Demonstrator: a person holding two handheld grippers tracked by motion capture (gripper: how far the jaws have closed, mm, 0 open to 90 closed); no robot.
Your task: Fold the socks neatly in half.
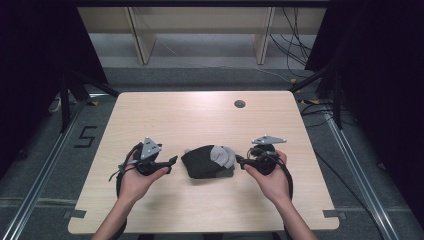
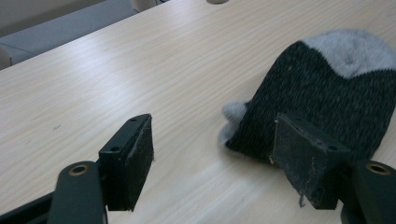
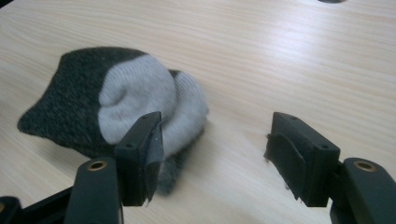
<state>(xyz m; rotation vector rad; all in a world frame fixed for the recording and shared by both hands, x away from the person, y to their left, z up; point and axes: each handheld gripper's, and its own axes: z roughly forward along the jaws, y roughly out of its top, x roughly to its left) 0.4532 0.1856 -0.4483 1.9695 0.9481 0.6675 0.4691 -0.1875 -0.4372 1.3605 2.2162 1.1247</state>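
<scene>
Your left gripper (image 1: 170, 162) is at 9 o'clock of the folded dark grey knitted sock bundle with a light grey patch (image 1: 209, 161), jaws spread, empty. The bundle lies mid-table on the pale wooden table (image 1: 200, 115). Your right gripper (image 1: 241, 161), at 3 o'clock, is also spread. If only one jaw catches the loose cuff, I think the fold can open.

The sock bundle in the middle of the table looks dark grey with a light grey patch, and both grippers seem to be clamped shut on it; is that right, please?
Not quite. The sock bundle is dark grey with a light grey patch, but neither gripper is shut on it: the left gripper and right gripper both stand open beside it, as the two gripper views show.
</scene>
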